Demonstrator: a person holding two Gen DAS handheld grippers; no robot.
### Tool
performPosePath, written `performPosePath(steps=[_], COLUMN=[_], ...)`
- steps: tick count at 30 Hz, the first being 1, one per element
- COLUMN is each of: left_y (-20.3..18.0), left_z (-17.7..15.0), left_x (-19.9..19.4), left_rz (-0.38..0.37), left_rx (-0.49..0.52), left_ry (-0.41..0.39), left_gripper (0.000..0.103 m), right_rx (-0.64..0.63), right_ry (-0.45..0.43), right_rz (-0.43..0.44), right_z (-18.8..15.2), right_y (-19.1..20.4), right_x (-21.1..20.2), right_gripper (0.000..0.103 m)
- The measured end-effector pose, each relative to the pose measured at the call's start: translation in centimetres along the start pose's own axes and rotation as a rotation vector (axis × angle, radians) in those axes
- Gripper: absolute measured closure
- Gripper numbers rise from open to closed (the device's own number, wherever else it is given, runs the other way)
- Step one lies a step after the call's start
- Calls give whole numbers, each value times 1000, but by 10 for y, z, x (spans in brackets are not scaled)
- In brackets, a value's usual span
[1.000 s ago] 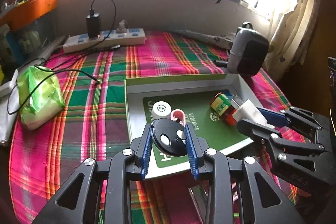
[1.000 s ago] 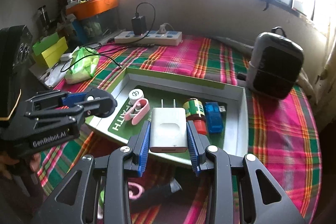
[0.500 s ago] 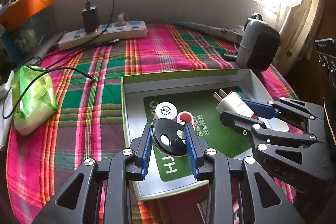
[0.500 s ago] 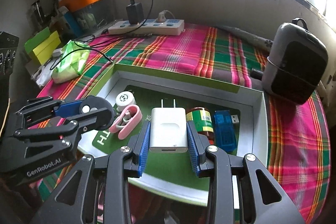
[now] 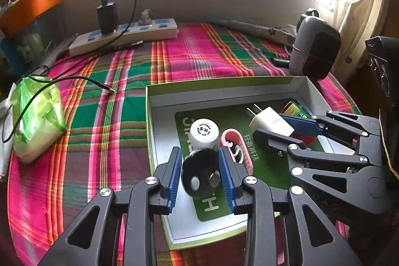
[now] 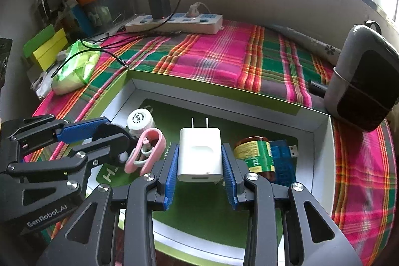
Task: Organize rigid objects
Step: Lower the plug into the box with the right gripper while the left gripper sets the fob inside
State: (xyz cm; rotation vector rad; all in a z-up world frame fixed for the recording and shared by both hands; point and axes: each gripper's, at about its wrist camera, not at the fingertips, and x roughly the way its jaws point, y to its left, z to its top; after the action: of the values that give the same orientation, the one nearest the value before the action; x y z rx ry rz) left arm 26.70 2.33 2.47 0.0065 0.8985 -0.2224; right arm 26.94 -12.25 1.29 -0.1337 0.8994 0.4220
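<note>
You work over a plaid cloth [image 6: 214,59] below a bright window, with the shallow cardboard tray [image 6: 321,153] as landmark. Above its glossy green floor, your left gripper [image 5: 201,172] clamps a rounded black fob [image 5: 201,172] beside the ribbed white cap [image 5: 204,130]; your right gripper [image 6: 200,161] clamps a smooth white charger [image 6: 200,153] left of the can [image 6: 255,153].

power strip [image 6: 174,23]; plaid cloth [image 6: 212,59] — tissue pack [image 5: 37,119]
</note>
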Motion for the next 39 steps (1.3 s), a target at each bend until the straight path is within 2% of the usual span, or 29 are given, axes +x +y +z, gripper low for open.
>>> performPosePath(steps=[39], left_y=[-3], left_z=[-4], left_x=[-6], left_rz=[12], left_rx=[12], left_ry=[-7], left_gripper=[70], right_rx=[31], right_ry=[7], right_rz=[2], right_z=[-5], right_y=[-2], right_x=[1], right_gripper=[67])
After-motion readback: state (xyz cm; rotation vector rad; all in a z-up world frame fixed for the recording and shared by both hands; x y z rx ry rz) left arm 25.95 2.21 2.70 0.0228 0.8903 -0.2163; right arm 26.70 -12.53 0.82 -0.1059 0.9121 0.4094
